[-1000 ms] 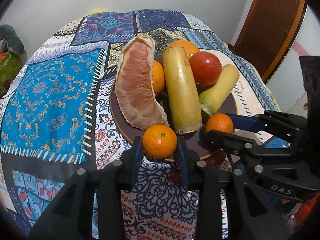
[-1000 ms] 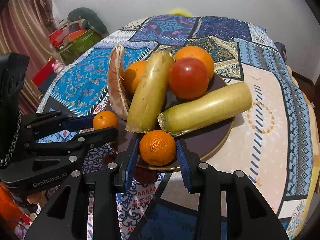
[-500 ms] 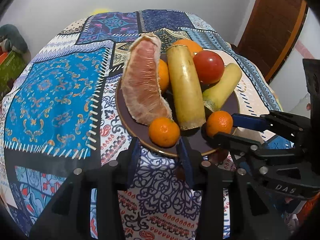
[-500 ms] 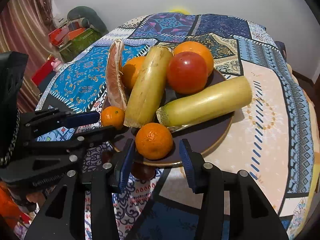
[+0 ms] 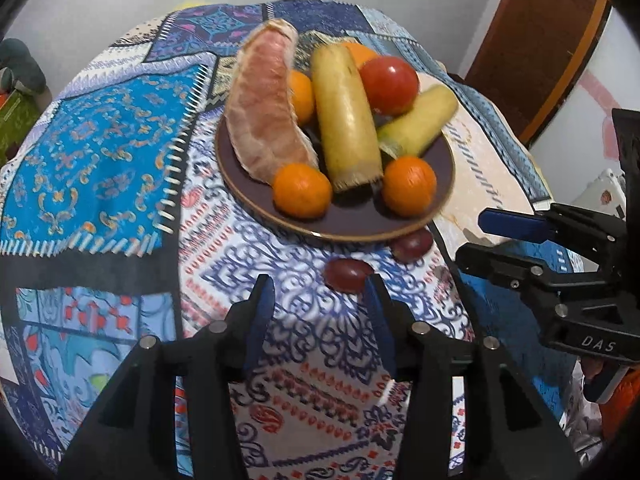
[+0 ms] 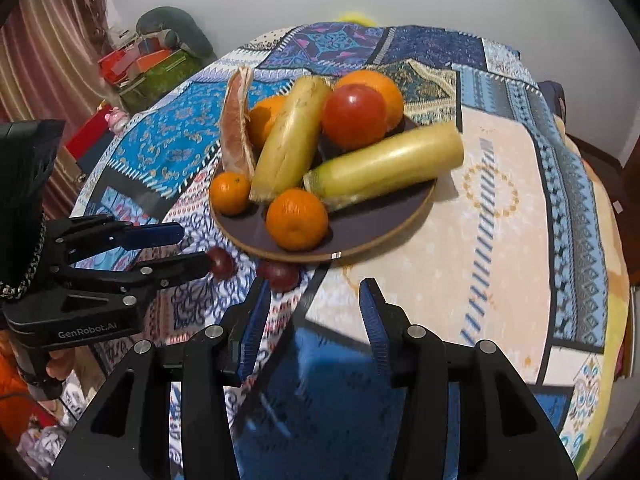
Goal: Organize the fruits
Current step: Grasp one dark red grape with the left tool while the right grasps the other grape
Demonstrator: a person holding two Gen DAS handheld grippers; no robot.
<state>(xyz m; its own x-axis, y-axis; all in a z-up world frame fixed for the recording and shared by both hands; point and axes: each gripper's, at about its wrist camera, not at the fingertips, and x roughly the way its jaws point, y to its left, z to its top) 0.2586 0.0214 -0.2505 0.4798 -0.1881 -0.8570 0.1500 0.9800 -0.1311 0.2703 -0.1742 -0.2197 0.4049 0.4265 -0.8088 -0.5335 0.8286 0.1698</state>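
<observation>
Both tongs have drawn back from the plate (image 5: pixel 440 208), leaving 2 mandarins on its near rim. The left tongs (image 5: pixel 320 292) gape empty, a dark grape (image 5: pixel 347 275) just ahead by their right tip. The right tongs (image 6: pixel 312 300) gape empty too, a second grape (image 6: pixel 280 274) beside their left tip.

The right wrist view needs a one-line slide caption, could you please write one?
Open right gripper above the tablecloth, facing a plate of fruit, two grapes beside it.

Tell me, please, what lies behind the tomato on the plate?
Behind the tomato, a large orange shows its top and right side; its lower front is covered, as is the plate surface there.
</observation>
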